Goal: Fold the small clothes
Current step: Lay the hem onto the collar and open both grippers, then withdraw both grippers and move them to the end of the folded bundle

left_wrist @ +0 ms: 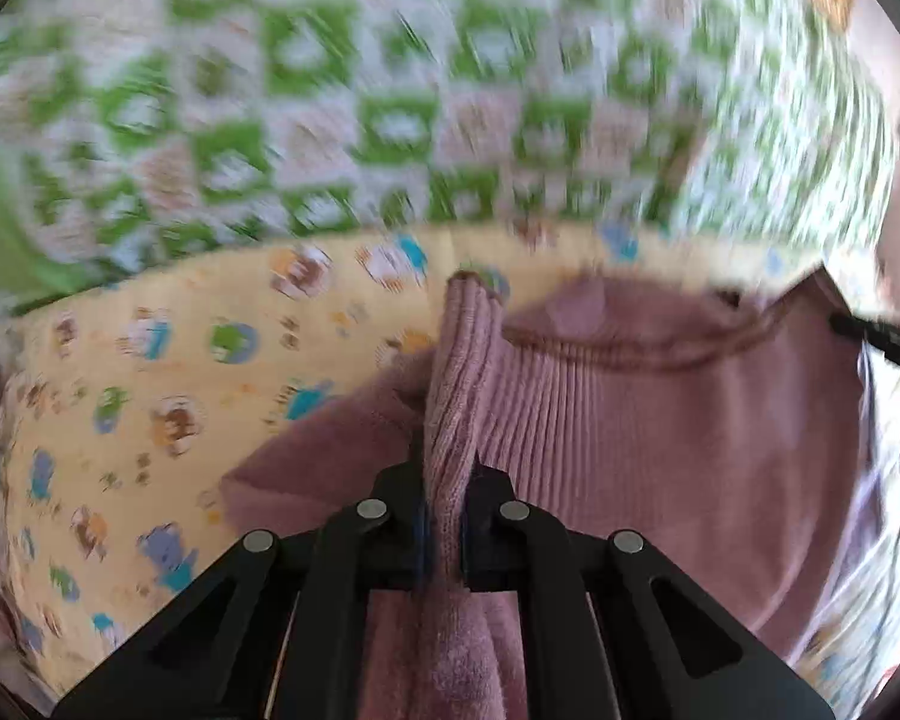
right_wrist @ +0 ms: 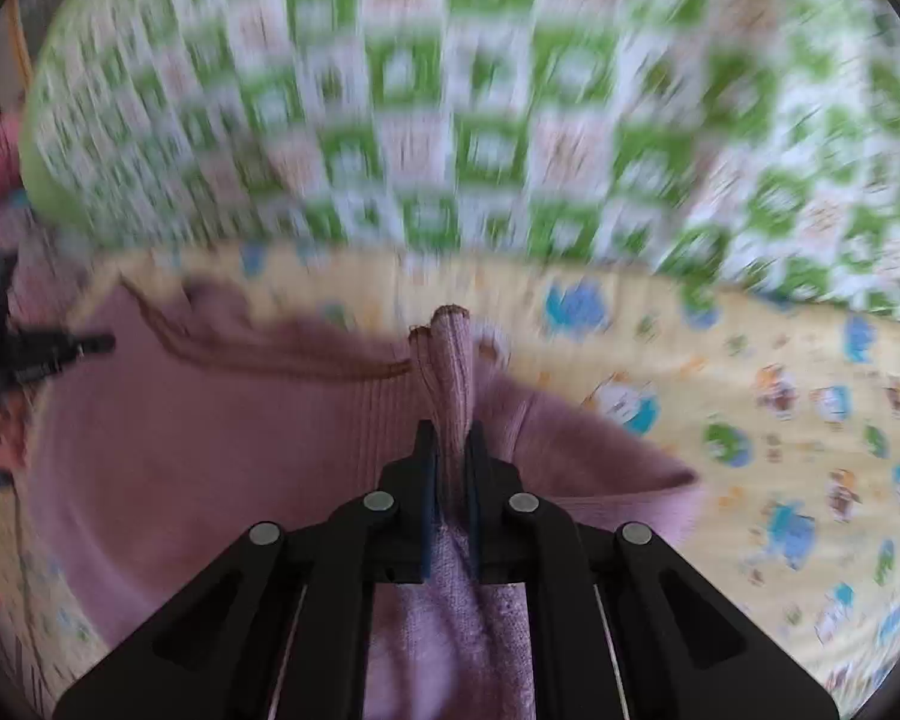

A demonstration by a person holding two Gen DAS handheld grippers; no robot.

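Left gripper (left_wrist: 447, 480): its two black fingers are clamping a bunched fold of the pink ribbed sweater (left_wrist: 660, 408); the pinched knit is standing up between the fingers and rising past their tips.
Right gripper (right_wrist: 450, 456): its fingers are likewise pinching a gathered ridge of the same sweater (right_wrist: 210, 438), with the ribbed fabric poking up beyond the tips.
Other gripper seen from each side: in the left wrist view the right gripper's black tip (left_wrist: 870, 333) is showing at the far right edge against the sweater's border; in the right wrist view the left gripper (right_wrist: 48, 348) is showing at the far left edge.
Sweater position: it is stretching between the two grippers, its darker trimmed edge (right_wrist: 282, 354) sagging in a curve between the pinch points, and its body is draping down over the yellow cartoon-print sheet (left_wrist: 150, 390).
Sheet: it is lying under the sweater and spreading out to both sides.
Green-and-white checked blanket (right_wrist: 450, 108): it is filling the background beyond the sheet.
Sharpness: both views are smearing heavily, so the fine pattern is hard to read.
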